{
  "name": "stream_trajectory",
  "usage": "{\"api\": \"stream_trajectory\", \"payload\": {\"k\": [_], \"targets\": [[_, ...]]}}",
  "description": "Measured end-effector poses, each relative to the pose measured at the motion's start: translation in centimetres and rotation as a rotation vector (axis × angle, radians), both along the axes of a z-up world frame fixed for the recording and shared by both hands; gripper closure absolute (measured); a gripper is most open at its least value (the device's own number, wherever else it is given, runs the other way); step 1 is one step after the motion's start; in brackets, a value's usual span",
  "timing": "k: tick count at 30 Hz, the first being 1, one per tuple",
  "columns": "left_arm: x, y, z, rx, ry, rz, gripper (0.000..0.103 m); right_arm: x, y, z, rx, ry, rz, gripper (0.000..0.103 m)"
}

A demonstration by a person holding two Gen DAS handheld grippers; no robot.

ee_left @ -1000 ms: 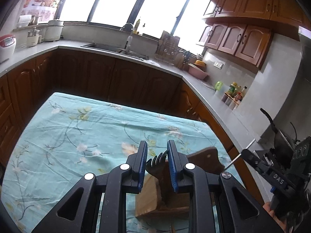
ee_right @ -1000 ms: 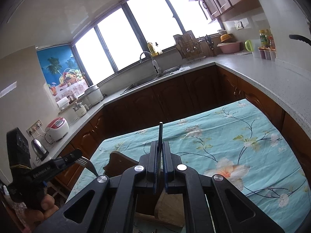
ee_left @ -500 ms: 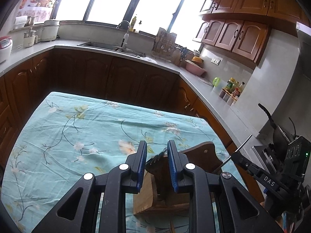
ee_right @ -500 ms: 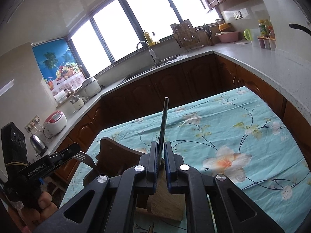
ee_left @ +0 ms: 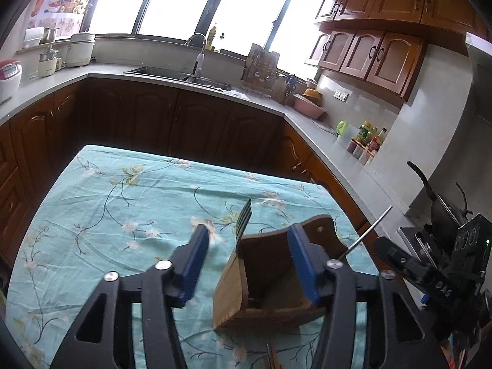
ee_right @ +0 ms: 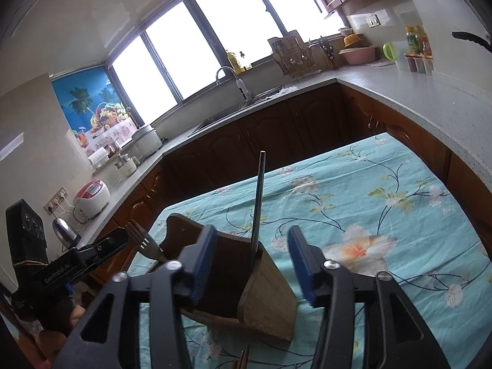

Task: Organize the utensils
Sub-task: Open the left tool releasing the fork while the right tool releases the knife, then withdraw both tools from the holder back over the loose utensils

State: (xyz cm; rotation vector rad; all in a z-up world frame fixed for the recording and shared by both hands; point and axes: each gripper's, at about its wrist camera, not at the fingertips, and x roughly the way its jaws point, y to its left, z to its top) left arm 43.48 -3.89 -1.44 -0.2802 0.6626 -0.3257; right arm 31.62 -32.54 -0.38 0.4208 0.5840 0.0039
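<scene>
Presently both tools stand released, jaws spread wide, gripping nothing. Left tool hovers over the wooden utensil holder, which sits on the bench under a teal floral cloth. A fork stands in the holder's left side, tines up. Right tool hangs above the same holder; a slim metal rod-like utensil stands upright in it, between the spread jaws without touching either. Right view also shows the fork at the holder's left edge.
</scene>
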Motion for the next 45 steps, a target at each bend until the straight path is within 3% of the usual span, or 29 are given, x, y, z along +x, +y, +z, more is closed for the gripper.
{"api": "stream_trajectory", "payload": {"k": [3, 7, 16, 27, 32, 38, 45], "targets": [[-1.4, 0.5, 0.5, 0.004, -0.006, 0.007, 0.034, -0.8, -0.1, 0.4, 0.010, -0.022, -0.008, 0.017], [-4.1, 1.6, 0.8, -0.007, -0.006, 0.017, 0.024, -2.5, -0.2, 1.0, 0.023, -0.043, -0.015, 0.016], [-11.2, 4.4, -0.6, -0.023, 0.048, 0.046, 0.022, -7.3, -0.4, 0.7, 0.029, -0.028, -0.056, 0.015], [-17.9, 6.2, -1.4, -0.027, 0.115, 0.055, 0.022, -13.1, 1.0, -2.2, 0.028, 0.056, -0.057, 0.015], [-20.5, 6.2, -1.3, -0.005, 0.095, 0.062, 0.022, -15.8, 2.4, -3.7, -0.018, 0.080, -0.052, 0.015], [-23.2, 5.4, -1.7, 0.058, 0.050, 0.058, 0.022, -19.3, 4.9, -4.8, -0.144, 0.040, -0.050, 0.008], [-25.0, 4.2, -2.4, 0.097, 0.047, 0.028, 0.022, -21.4, 5.9, -6.1, -0.168, 0.062, -0.039, 0.008]]}}
